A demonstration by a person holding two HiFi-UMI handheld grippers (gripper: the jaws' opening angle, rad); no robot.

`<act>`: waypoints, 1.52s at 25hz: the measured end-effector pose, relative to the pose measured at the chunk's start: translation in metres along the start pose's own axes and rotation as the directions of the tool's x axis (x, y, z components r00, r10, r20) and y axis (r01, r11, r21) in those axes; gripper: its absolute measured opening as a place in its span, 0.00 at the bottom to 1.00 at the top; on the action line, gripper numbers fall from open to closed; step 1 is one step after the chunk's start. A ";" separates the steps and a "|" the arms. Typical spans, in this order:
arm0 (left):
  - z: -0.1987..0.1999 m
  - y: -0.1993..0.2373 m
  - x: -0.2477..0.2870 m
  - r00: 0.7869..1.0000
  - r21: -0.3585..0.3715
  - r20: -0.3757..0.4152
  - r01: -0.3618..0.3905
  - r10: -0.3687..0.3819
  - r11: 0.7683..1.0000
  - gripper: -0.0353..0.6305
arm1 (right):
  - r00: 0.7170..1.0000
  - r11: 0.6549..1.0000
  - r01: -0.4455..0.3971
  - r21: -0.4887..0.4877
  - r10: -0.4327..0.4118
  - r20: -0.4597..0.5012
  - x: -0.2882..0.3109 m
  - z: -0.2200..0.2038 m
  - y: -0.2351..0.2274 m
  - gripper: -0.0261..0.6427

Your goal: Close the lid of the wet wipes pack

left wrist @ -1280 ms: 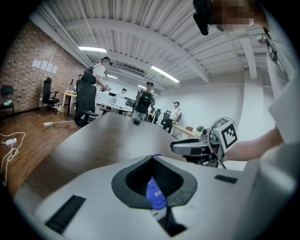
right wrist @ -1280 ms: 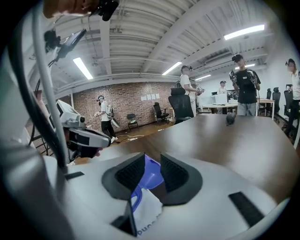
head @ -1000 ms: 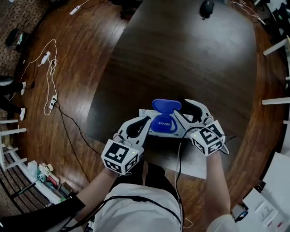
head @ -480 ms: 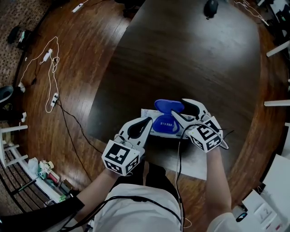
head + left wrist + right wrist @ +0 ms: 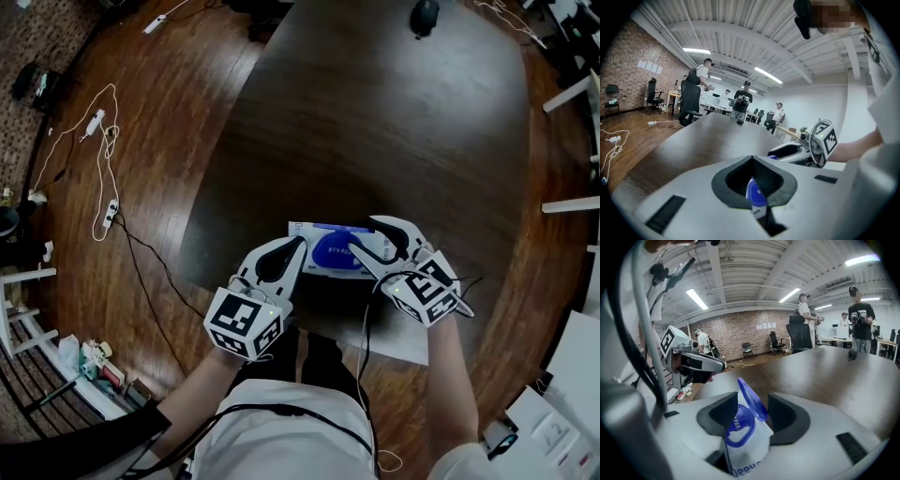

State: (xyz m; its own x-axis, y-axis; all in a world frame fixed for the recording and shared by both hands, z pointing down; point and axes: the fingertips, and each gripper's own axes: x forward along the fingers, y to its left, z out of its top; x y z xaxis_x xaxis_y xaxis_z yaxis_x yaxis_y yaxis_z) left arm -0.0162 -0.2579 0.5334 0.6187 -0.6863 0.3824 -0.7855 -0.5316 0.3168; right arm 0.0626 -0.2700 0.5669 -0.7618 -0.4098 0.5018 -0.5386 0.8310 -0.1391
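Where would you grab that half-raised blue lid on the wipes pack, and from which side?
Probably the free upper edge of the blue lid, from above, pinching its flat faces. It is a thin flap tilted over the blue ring on the wet wipes pack, attached low down.

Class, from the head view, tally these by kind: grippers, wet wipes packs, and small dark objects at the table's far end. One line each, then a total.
Grippers: 2 (left gripper, right gripper)
Wet wipes pack: 1
Small dark object at the far end: 1
Total: 4
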 end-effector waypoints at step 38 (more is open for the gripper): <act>-0.016 -0.027 -0.028 0.998 0.031 -0.013 0.070 -0.069 0.997 0.06 | 0.998 1.000 -0.010 0.019 0.011 -0.057 -0.001 -0.028 0.071 0.31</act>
State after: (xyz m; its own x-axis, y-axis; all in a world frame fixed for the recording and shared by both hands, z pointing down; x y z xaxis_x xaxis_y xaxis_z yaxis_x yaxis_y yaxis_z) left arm -0.0121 -0.2167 0.5286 0.6717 -0.6415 0.3705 -0.7406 -0.5933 0.3154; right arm 0.0351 -0.1996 0.5806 -0.7459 -0.3788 0.5479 -0.5378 0.8278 -0.1598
